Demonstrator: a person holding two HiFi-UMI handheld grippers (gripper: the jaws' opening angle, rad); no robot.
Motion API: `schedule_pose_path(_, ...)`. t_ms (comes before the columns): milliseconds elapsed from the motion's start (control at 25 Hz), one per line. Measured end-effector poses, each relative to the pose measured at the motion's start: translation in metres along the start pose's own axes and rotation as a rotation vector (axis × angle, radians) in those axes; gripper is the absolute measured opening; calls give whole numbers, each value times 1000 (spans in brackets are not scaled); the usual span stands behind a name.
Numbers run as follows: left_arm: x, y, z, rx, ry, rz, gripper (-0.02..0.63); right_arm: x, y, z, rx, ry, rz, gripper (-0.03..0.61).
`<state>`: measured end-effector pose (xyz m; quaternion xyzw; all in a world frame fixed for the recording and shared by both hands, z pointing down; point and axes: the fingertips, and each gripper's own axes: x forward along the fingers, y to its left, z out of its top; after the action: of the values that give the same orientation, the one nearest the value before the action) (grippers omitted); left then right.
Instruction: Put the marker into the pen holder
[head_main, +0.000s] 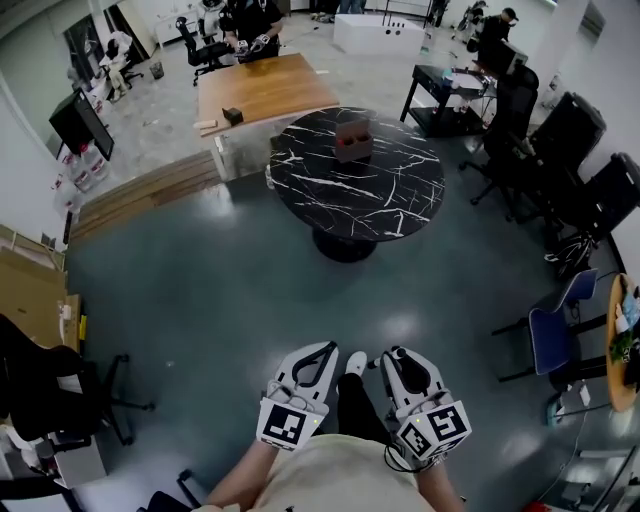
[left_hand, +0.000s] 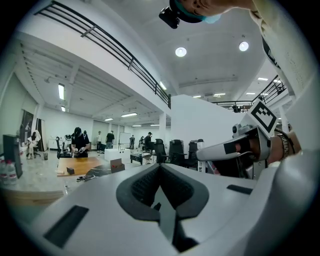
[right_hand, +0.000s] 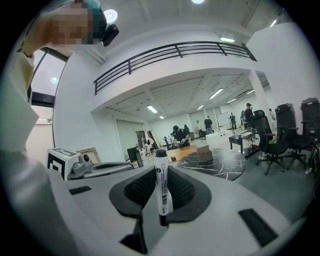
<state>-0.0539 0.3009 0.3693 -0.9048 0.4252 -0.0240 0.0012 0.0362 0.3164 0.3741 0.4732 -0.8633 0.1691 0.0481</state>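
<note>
My right gripper (right_hand: 161, 200) is shut on a white marker (right_hand: 162, 187) with a black cap, which stands upright between the pads. My left gripper (left_hand: 162, 200) is shut with nothing between its jaws. In the head view both the left gripper (head_main: 318, 351) and the right gripper (head_main: 393, 356) are held close to the person's body, over the grey floor. The brown pen holder (head_main: 352, 137) stands far ahead on a round black marble table (head_main: 400, 200). The right gripper view shows the pen holder (right_hand: 203, 150) small and distant; so does the left gripper view, pen holder (left_hand: 117, 165).
A wooden table (head_main: 262, 88) stands behind the round one, with a person (head_main: 250, 25) at its far side. Black office chairs (head_main: 520, 110) line the right, and a blue chair (head_main: 555, 335) is nearer. A black chair (head_main: 40, 390) and cardboard (head_main: 30, 290) sit at the left.
</note>
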Motion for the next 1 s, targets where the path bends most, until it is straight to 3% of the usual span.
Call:
schedule_pose_path(160,51,23,7,-70,-52,49,11,37,-49,17,-7,12,25,87)
schedule_pose_path(480,164,65,19,-79,-43,163,9,97,-144,66,-35,-12,72,87)
schedule_pose_path(1000,246,108,29,-65,-13,233,11,175,-214,102,-28,-7,135,87)
